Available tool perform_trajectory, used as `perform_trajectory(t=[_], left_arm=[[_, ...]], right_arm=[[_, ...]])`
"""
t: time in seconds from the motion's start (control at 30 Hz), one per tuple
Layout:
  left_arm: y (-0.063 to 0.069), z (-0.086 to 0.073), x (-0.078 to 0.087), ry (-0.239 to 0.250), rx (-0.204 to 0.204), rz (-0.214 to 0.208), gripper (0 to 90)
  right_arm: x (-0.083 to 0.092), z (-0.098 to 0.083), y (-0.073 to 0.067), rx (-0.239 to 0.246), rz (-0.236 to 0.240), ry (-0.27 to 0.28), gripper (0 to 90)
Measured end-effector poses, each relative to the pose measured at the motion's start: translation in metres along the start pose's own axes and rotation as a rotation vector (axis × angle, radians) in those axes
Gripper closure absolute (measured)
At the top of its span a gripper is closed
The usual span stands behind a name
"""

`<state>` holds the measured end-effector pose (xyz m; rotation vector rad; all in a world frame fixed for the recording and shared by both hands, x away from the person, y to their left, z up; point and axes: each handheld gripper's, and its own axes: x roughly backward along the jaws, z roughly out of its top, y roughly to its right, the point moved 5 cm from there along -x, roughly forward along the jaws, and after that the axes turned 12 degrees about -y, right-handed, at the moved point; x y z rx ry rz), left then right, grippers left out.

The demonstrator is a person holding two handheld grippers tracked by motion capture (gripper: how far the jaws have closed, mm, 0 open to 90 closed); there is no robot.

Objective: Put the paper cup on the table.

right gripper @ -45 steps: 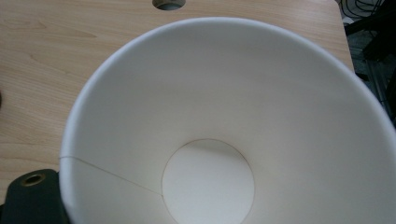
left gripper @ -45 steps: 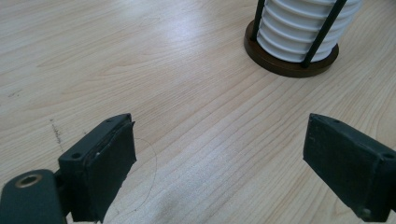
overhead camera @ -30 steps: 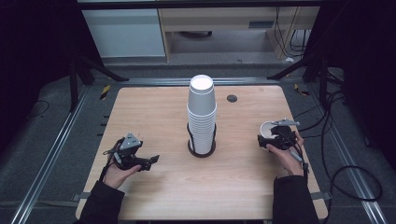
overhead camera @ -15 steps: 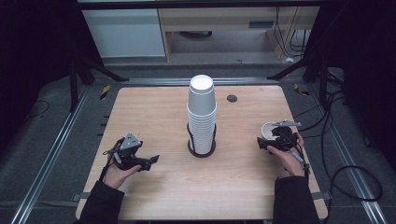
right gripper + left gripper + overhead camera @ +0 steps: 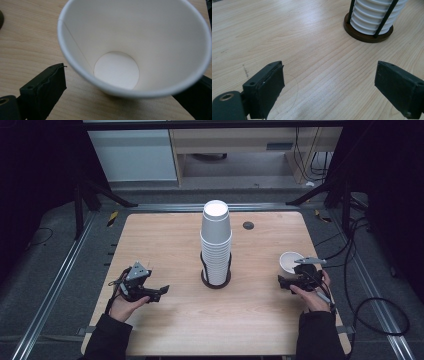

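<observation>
The left tongs (image 5: 159,293) lie low over the table (image 5: 165,240) near its left edge, toward the near left corner, held in the left hand (image 5: 126,306). In the left gripper view the jaws stand spread wide with nothing between them but bare wood, and they point toward the stack (image 5: 377,17).

The stack (image 5: 216,245) of white paper cups stands upright at the middle of the table, inside a holder (image 5: 216,279) of thin black rods on a dark round base. The stack rises well above the rods. Behind it and to the right, near the far edge, a small dark round spot (image 5: 248,225) sits in the table top.

A single cup (image 5: 291,262) stands upright, mouth up, near the right edge of the table, well apart from the stack. The right tongs (image 5: 290,279), held in the right hand (image 5: 312,295), are at its near side. In the right gripper view the cup (image 5: 135,45) sits between the two jaws, its inside white and bare; the left jaw stands off from the wall with wood showing between, and the right jaw is mostly hidden behind the rim, so the jaws are spread around the cup rather than pinching it.
</observation>
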<state>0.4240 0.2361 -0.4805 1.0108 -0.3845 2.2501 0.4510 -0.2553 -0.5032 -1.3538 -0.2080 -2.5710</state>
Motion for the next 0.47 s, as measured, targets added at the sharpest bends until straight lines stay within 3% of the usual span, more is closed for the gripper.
perform_trajectory(t=[0.2,0.47], left_arm=[[-0.002,0.000,0.002,0.000,0.005,0.005,8.3],[-0.008,-0.004,0.001,-0.017,0.019,0.018,8.1]], right_arm=[[0.012,-0.018,-0.003,-0.015,0.016,0.012,2.2],[0.024,-0.042,-0.007,0.006,0.057,0.030,2.6]])
